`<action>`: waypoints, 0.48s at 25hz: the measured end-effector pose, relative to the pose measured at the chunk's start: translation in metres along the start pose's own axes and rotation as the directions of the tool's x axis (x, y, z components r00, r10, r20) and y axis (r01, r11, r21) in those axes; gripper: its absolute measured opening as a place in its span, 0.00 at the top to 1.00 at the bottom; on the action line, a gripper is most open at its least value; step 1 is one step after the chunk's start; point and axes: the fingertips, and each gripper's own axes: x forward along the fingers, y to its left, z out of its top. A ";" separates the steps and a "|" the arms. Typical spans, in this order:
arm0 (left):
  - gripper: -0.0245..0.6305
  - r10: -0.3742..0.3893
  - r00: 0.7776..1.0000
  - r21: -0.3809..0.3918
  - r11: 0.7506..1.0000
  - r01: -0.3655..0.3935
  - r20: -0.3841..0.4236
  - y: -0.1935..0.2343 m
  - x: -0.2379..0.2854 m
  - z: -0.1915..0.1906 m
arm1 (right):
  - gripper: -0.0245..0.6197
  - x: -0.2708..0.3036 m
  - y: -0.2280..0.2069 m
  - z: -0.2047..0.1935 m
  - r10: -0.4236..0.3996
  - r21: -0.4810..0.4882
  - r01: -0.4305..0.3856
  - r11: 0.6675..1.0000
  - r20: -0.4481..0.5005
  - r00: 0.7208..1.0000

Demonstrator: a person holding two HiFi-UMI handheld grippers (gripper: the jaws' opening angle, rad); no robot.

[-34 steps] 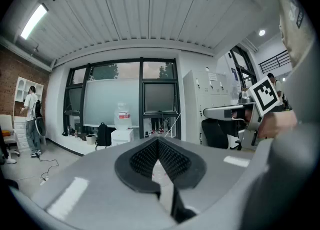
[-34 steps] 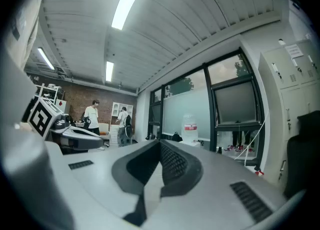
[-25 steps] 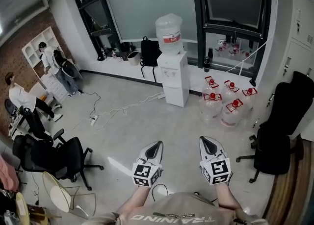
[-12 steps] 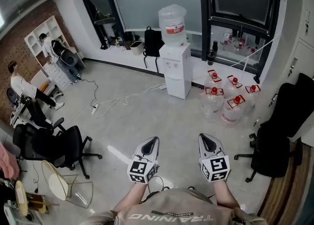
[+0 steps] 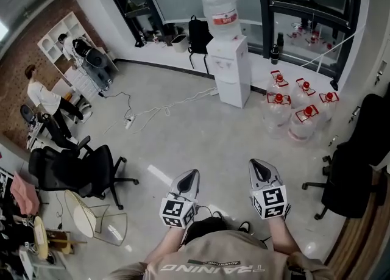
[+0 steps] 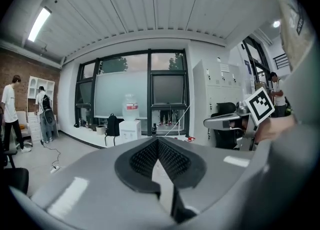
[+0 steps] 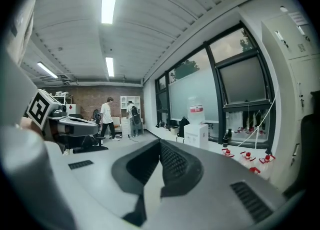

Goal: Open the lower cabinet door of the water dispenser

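White water dispenser (image 5: 230, 65), far across the floor (image 5: 183, 144), has drifted up-right in the head view, lower cabinet door (image 5: 231, 94) shut; left claw (image 5: 192, 176) and right claw (image 5: 256, 166), pressed together and empty, so the approach seems barely begun.

1. Water dispenser (image 5: 230, 68): white, standing against the windowed wall, with an inverted bottle (image 5: 222, 5) on top. Its lower cabinet door (image 5: 234, 94) sits flush with the front.
2. Spare water jugs (image 5: 292, 111): red-capped, clustered on the floor just right of the dispenser.
3. Black backpack (image 5: 198, 35): against the wall, just left of the dispenser.
4. Left gripper (image 5: 194, 174) and right gripper (image 5: 255, 164): side by side low in frame, well apart from the dispenser, each with jaws together and empty.
5. Black office chair (image 5: 79, 172): at left.
6. White cable (image 5: 164, 111): trailing across the floor.
7. Two persons (image 5: 46, 96): far left, near a white shelf (image 5: 58, 41).
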 end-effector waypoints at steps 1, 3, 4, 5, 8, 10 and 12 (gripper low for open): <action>0.96 -0.004 1.000 -0.005 1.000 0.004 -0.006 0.002 0.004 -0.002 | 0.95 0.003 0.000 -0.003 0.005 0.007 -0.005 1.000 -0.006 1.000; 0.96 -0.019 1.000 -0.013 1.000 0.019 -0.009 0.007 0.015 -0.005 | 0.95 0.012 -0.002 -0.010 0.004 0.016 -0.003 1.000 -0.020 1.000; 0.96 -0.031 1.000 -0.014 0.999 0.031 -0.007 0.010 0.022 -0.005 | 0.95 0.018 -0.003 -0.012 -0.002 0.018 0.003 1.000 -0.028 1.000; 0.96 -0.044 0.999 -0.014 0.999 0.044 -0.003 0.014 0.029 -0.005 | 0.95 0.024 -0.005 -0.013 -0.009 0.019 0.009 1.000 -0.034 0.999; 0.96 -0.079 0.997 -0.013 0.997 0.079 0.017 0.028 0.050 -0.003 | 0.95 0.043 -0.008 -0.012 -0.032 0.028 0.033 0.999 -0.040 0.999; 0.96 -0.099 0.995 -0.002 0.995 0.099 0.032 0.041 0.065 0.002 | 0.95 0.059 -0.010 -0.007 -0.048 0.028 0.049 0.998 -0.042 0.998; 0.96 -0.110 0.993 0.031 0.994 0.109 0.038 0.060 0.078 0.009 | 0.95 0.080 -0.006 0.001 -0.060 -0.004 0.060 0.998 -0.049 0.997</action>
